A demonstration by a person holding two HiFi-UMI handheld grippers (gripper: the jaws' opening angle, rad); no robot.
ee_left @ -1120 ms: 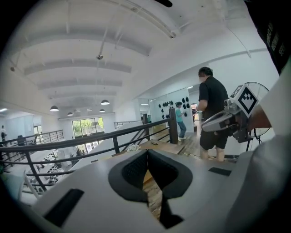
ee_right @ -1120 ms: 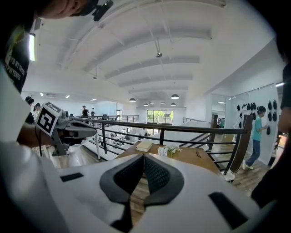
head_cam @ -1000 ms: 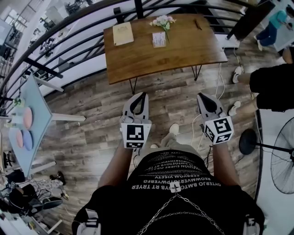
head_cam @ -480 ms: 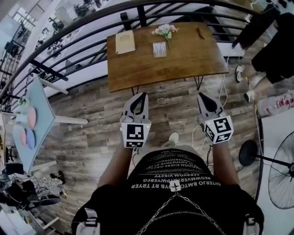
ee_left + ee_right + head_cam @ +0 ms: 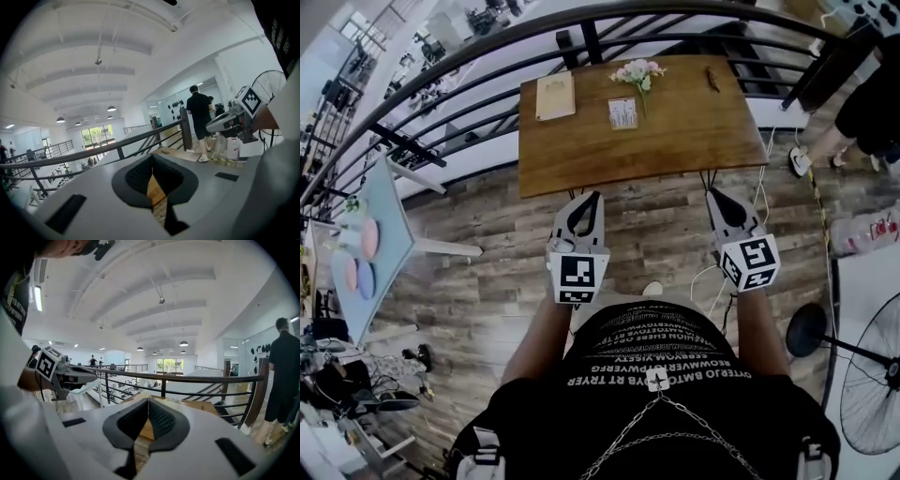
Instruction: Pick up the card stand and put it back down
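Nearer than a second ago, the wooden table (image 5: 675,141) has slid down the head view until its near edge sits just past the tips of both grippers. The person is walking up to it, and the bystander at the right has drifted further off.

The left gripper (image 5: 592,195) and the right gripper (image 5: 713,193) are carried side by side in front of the body, pointing at the table. Each has its jaws pressed together at the tips with nothing between them. That seems a sensible carrying pose, since nothing is within reach yet.

The card stand (image 5: 622,113) stands untouched on the far half of the tabletop, just beside the small bunch of flowers (image 5: 637,72) and apart from the tan notebook (image 5: 555,96) to its left. It faces the approaching side, presumably so its card can be read from there.

Picking it up has not begun. The likely next need is to close the last gap, reach over the near edge and open one gripper — the stand lies roughly between the two, so which one will do it I cannot tell.
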